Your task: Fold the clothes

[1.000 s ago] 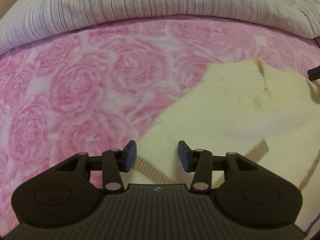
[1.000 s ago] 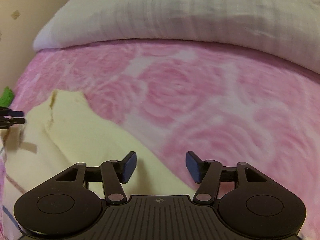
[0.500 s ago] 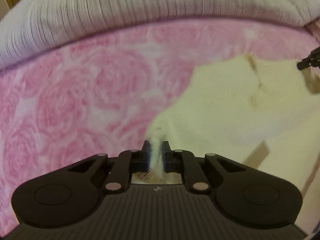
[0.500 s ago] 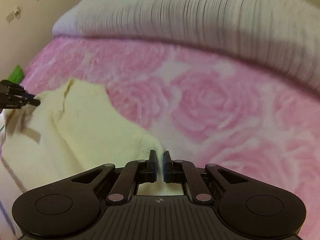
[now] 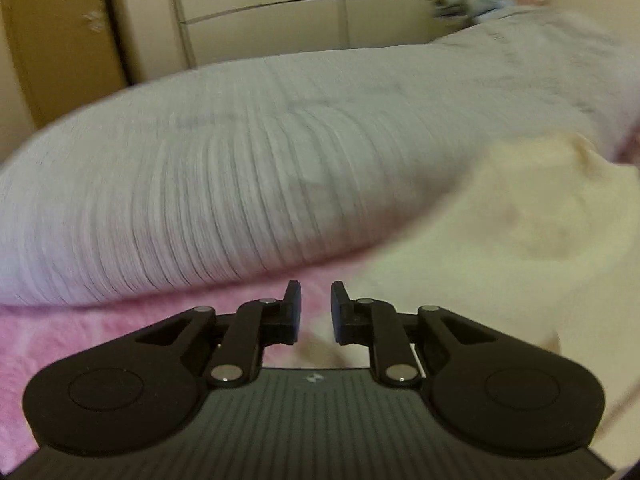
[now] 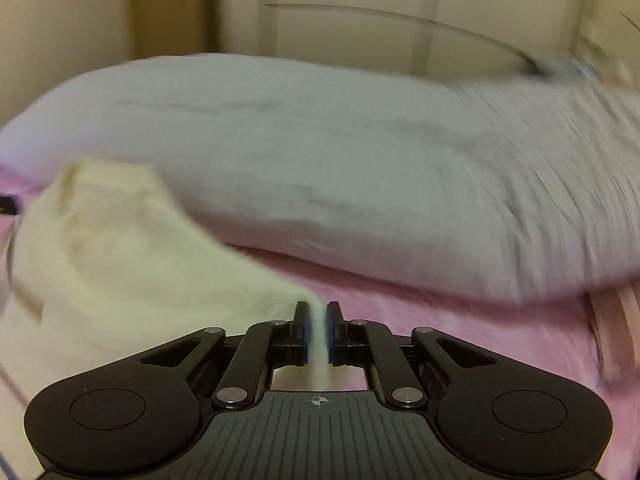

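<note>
Cream garment [image 6: 120, 248] on the pink sheet [image 6: 460, 320] before the grey pillow [image 6: 340, 168], right gripper [image 6: 318, 332] pinching its corner, left gripper [image 5: 316, 312] slightly spread at its other edge, gripping nothing visible, both views blurred

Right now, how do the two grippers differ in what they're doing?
The right gripper has its jaws nearly together, pinching a corner of the cream garment; the left gripper has a wider gap with nothing clamped in it. The garment runs right up into the right gripper, but lies mostly off to one side of the left. Both are black and point toward the grey pillow.
</note>
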A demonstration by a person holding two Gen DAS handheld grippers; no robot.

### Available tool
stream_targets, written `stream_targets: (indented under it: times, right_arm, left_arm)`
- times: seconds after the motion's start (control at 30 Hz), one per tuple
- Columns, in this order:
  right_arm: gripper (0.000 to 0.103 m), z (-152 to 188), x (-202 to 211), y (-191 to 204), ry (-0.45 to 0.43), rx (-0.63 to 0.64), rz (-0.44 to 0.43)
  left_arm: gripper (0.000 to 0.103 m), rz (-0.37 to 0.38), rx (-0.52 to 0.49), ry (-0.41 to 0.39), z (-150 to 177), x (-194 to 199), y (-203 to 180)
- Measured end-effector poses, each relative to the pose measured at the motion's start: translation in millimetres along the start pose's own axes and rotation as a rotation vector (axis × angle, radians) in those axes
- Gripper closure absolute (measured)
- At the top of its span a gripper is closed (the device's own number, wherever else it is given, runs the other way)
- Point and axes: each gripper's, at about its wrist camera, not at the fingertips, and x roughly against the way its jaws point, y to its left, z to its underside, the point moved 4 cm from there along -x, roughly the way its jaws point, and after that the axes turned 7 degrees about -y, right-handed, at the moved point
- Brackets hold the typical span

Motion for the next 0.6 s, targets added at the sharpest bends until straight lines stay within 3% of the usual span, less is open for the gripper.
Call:
stream_targets:
  times: [0.1, 0.2, 0.27, 0.43, 0.6]
  right_arm:
    - [0.076, 18, 6, -37, 0.009, -0.210, 0.100]
    - [0.066, 56, 42, -58, 0.021, -0.429, 0.013]
    - [0.063, 92, 75, -58, 0.073, -0.508, -0.035]
    - [0.060, 199, 173, -19, 0.295, -0.641, -0.107]
    - [0.053, 288, 250, 24, 0.459, -0.825, -0.095]
  left_arm:
    - [0.087, 0.027, 0.022, 0.074, 28, 19, -2]
    - [0.085, 0.053, 0.045, 0.147, 56, 39, -4]
    - [0.085, 0.076, 0.076, 0.216, 83, 59, -4]
    - [0.081, 0.123, 0.285, 0.437, 186, 167, -7]
    - [0.071, 0.099, 0.467, 0.560, 262, 268, -20]
